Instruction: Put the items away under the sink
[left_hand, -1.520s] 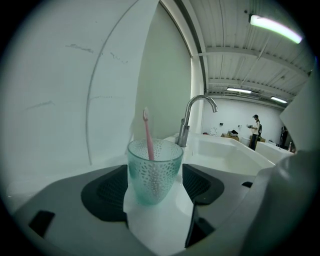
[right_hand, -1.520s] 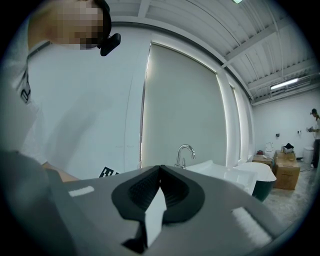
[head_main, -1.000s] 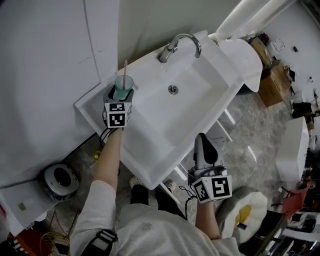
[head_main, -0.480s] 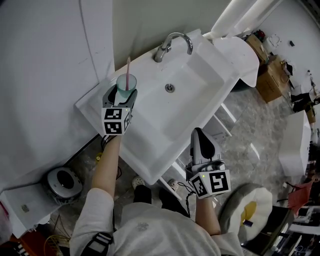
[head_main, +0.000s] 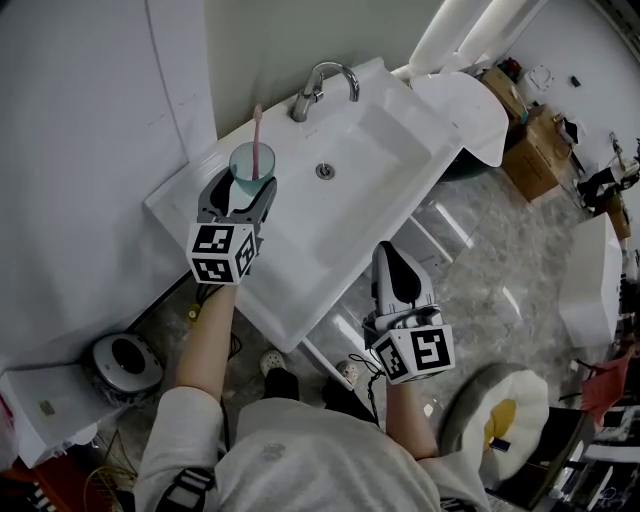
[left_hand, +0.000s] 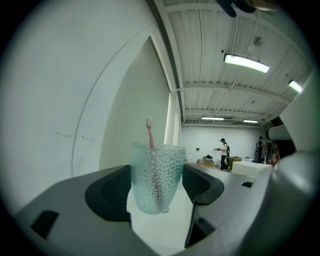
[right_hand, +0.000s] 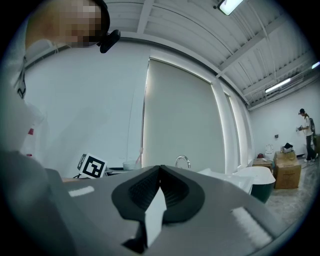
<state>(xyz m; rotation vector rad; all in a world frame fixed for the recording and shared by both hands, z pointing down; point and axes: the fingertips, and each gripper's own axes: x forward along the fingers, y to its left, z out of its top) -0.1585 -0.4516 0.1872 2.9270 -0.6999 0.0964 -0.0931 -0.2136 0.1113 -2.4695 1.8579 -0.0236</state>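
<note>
Status: early stage; nothing appears stored yet.

Item: a teal dimpled cup (head_main: 251, 160) with a pink toothbrush (head_main: 257, 122) standing in it. It stands upright on the worktop (head_main: 178, 207) at the sink's (head_main: 400, 150) left rear corner, left of the faucet (head_main: 318, 88). Its base rests on the white surface, so it is not lifted.

Left gripper (head_main: 241, 188): reached in over the sink's left edge, jaws apart, one on each side of the cup. The left gripper view shows the cup between the pads with its foot on the ledge. No firm clamp is evident, though the left pad lies very near the cup wall.

Right gripper (head_main: 392, 258): held off the sink's front edge, above the floor, jaws together at the tips with nothing between them.

Storage: white rails (head_main: 440, 235) show below the sink's front right side. The space beneath is mostly hidden, and no items can be seen there.

Outstanding, by my assessment: close on the cup, lift it, carry it under the sink and release it. No other loose items are visible on the sink.
</note>
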